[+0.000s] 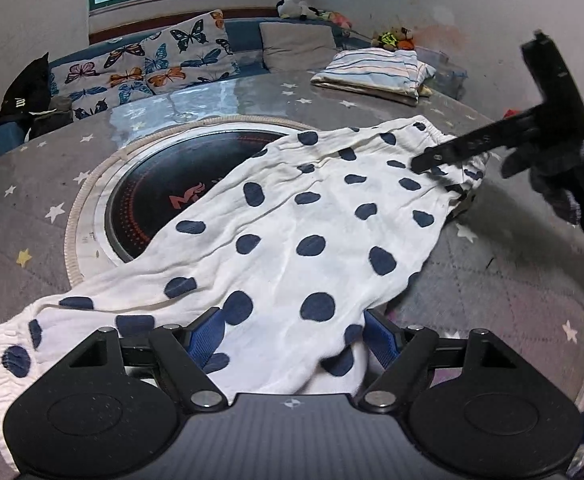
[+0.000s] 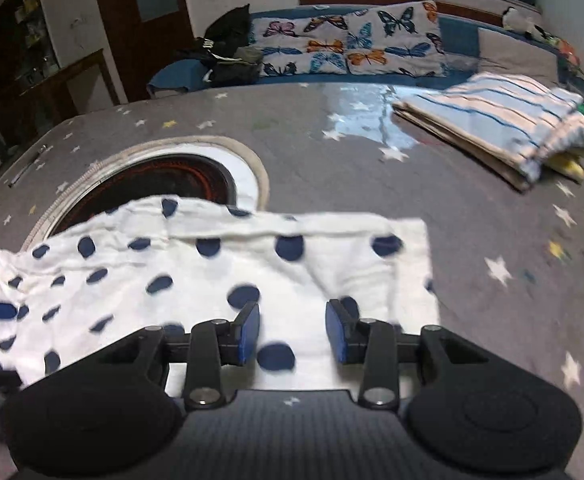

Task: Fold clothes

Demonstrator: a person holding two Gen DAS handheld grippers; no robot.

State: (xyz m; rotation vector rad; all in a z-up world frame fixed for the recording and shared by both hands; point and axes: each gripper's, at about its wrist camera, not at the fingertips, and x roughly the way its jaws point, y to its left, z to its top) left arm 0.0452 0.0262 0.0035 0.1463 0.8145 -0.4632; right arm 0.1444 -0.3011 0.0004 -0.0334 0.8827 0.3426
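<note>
The left gripper (image 1: 296, 332) is seen with its blue-padded fingers (image 1: 205, 338) spread wide, and the near end of a white garment with navy dots (image 1: 292, 236) is draped between them and over the gripper body; no pinch on the cloth is shown. The right gripper (image 2: 292, 332) is likewise held with its jaws parted, the blue pads (image 2: 249, 332) standing apart above the garment's squared-off end (image 2: 372, 264) (this view is somewhat motion-blurred). In the left wrist view the right gripper (image 1: 444, 158) is seen from the side over the far, elasticated edge of the cloth, carried by a gloved hand (image 1: 560, 176).

The garment is laid across a grey star-patterned tabletop (image 1: 512, 280), partly covering a round black cooktop (image 1: 179, 184) set into it. A folded striped cloth (image 2: 504, 120) is stacked near the far edge, well apart from the dotted garment. Butterfly-print cushions (image 2: 352, 44) are lined along a bench behind the table.
</note>
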